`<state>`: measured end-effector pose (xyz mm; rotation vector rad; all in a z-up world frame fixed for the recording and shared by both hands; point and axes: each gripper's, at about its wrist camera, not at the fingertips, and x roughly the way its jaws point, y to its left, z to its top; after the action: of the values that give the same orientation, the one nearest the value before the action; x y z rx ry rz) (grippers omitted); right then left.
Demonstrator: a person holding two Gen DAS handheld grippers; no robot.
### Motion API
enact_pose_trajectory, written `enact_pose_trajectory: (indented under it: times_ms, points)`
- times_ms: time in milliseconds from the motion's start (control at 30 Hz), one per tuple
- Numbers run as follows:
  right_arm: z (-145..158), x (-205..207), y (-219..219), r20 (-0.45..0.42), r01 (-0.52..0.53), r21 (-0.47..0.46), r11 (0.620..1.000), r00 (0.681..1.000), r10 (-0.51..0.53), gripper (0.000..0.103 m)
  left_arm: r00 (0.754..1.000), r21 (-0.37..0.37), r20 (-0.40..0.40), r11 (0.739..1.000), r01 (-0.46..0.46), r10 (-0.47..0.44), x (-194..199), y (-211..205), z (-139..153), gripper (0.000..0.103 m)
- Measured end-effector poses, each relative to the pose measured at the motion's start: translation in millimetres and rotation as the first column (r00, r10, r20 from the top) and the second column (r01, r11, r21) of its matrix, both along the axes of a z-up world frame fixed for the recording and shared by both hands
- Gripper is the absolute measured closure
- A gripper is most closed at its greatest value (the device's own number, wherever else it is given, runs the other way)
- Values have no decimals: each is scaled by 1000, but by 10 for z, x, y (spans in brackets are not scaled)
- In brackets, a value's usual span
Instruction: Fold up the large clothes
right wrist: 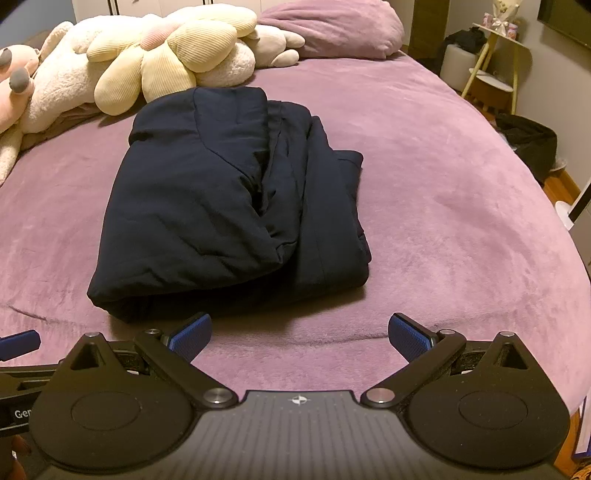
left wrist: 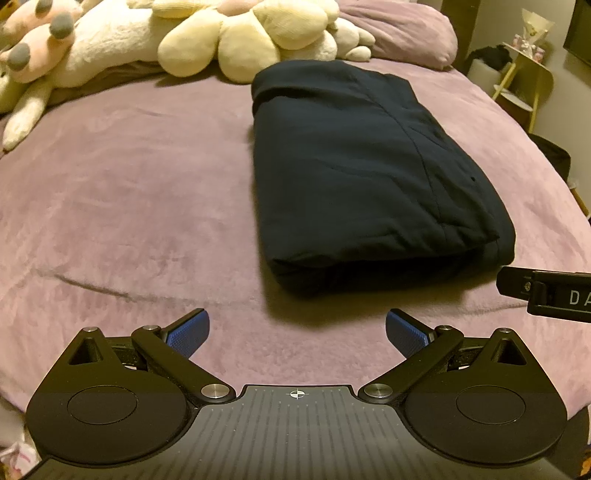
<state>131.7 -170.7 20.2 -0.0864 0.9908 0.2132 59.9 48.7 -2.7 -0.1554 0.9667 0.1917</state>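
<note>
A dark navy garment (left wrist: 362,173) lies folded in a thick rectangular bundle on the purple bed cover (left wrist: 129,206). In the right wrist view the garment (right wrist: 229,206) shows layered folds, its near edge just beyond my fingers. My left gripper (left wrist: 297,332) is open and empty, held short of the bundle's near edge and a little to its left. My right gripper (right wrist: 299,334) is open and empty, close to the bundle's near right corner. The right gripper's body (left wrist: 546,291) shows at the right edge of the left wrist view.
Cream and pink plush toys (left wrist: 236,40) lie along the head of the bed, with a purple pillow (right wrist: 332,27) beside them. A yellow-legged side table (right wrist: 495,55) and a dark bin (right wrist: 528,140) stand right of the bed. The purple bed cover (right wrist: 443,221) spreads right of the bundle.
</note>
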Motion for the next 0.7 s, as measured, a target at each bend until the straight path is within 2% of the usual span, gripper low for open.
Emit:
enact_pose_trajectory:
  times_ms: [700]
  points:
    - [12, -10, -7, 4, 6, 4, 1000, 1000, -6, 1, 1000, 24, 4, 1000, 11, -11, 12, -16, 10, 0]
